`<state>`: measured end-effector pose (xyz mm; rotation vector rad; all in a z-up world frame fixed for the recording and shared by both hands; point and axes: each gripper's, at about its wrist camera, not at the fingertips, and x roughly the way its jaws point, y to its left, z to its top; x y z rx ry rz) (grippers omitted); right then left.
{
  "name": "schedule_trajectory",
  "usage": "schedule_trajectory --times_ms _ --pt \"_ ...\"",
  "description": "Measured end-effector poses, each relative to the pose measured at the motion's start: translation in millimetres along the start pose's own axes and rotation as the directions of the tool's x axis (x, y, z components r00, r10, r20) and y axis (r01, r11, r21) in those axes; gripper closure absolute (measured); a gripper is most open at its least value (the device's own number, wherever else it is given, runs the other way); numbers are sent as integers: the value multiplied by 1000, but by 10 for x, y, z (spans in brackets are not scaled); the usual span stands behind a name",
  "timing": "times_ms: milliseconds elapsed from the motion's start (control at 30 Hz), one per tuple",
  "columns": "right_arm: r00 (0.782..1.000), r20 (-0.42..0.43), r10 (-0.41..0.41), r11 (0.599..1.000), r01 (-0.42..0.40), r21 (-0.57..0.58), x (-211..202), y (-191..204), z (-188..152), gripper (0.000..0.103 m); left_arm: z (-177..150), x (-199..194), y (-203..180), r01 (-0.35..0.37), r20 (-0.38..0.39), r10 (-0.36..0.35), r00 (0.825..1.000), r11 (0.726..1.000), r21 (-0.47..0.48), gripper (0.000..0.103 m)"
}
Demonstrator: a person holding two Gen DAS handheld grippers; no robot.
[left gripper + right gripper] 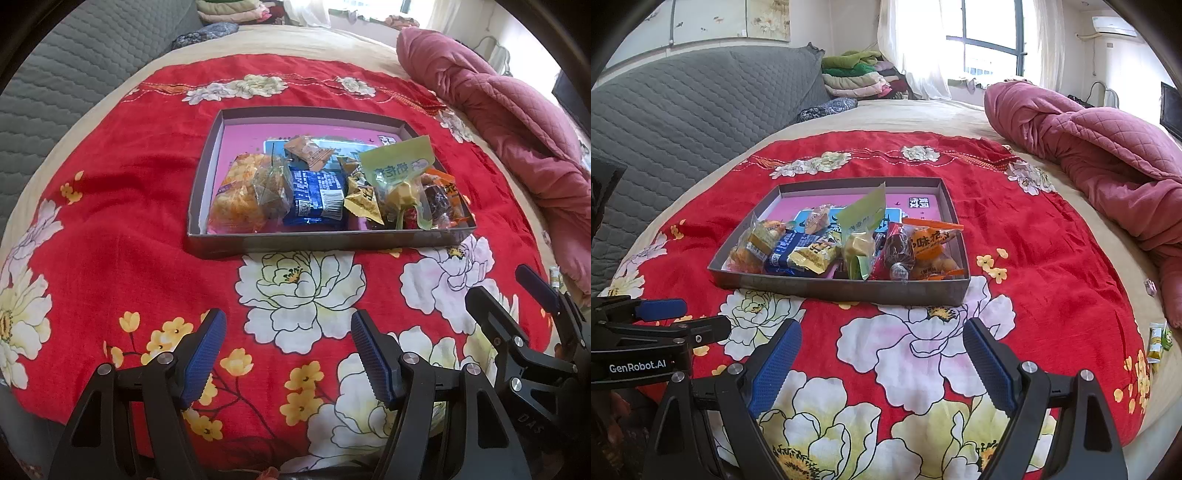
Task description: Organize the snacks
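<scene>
A shallow grey box (325,242) (846,288) with a pink floor lies on the red flowered cloth. It holds several snack packets along its near side: an orange bag (236,199), a blue packet (316,194) (783,254), a green-topped bag (397,166) (862,218) and an orange-labelled bag (932,249). My left gripper (288,354) is open and empty, low over the cloth in front of the box. My right gripper (882,365) is open and empty, also in front of the box; it shows at the right of the left wrist view (517,291).
A rumpled pink quilt (1108,155) lies at the right of the bed. A grey quilted headboard (683,110) stands at the left. Folded clothes (857,74) are stacked at the back. Small green-yellow packets (1158,341) lie at the cloth's right edge.
</scene>
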<state>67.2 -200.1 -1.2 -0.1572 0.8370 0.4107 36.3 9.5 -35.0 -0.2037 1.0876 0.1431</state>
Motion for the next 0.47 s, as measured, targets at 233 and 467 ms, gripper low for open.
schedule_trajectory --times_ms 233,467 --pt "1000 -4 4 1000 -4 12 15 -10 0 15 14 31 21 6 5 -6 1000 1000 -1 31" --pt "1000 -25 14 998 -12 69 150 -129 -8 14 96 107 149 -47 48 47 998 999 1 31"
